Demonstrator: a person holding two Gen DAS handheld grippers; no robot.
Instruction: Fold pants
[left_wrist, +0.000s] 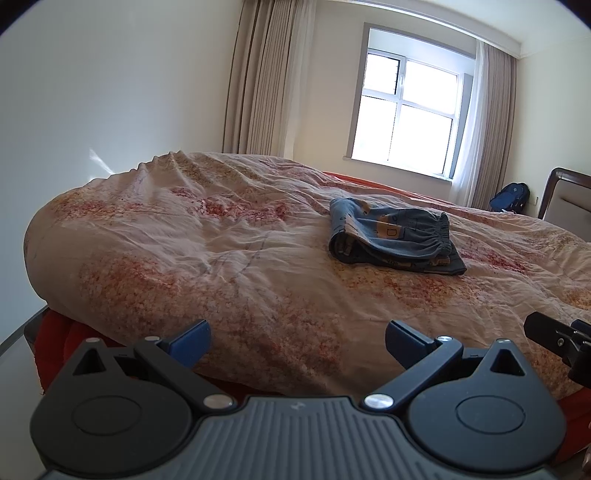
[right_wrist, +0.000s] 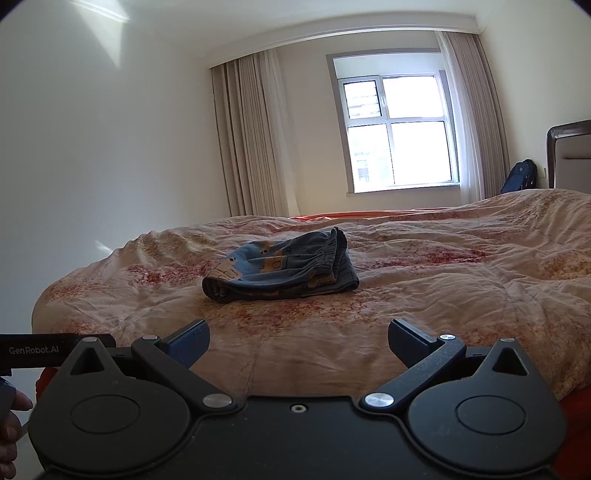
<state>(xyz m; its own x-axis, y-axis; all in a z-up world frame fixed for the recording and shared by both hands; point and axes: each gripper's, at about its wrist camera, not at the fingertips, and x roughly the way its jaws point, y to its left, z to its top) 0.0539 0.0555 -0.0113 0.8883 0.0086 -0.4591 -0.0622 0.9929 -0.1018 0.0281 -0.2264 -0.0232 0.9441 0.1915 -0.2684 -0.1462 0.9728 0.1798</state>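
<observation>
Small blue patterned pants lie folded in a compact bundle on the bed, elastic waistband on the right side. In the right wrist view the same pants sit in the middle of the quilt. My left gripper is open, held low at the near edge of the bed, well short of the pants, with nothing between its fingers. My right gripper is open too, also back at the near edge and empty. The right gripper's body shows at the right edge of the left wrist view.
A wrinkled cream and red quilt covers the bed, over an orange sheet. Beyond are a window, curtains, a headboard and a blue backpack. A hand appears at the lower left.
</observation>
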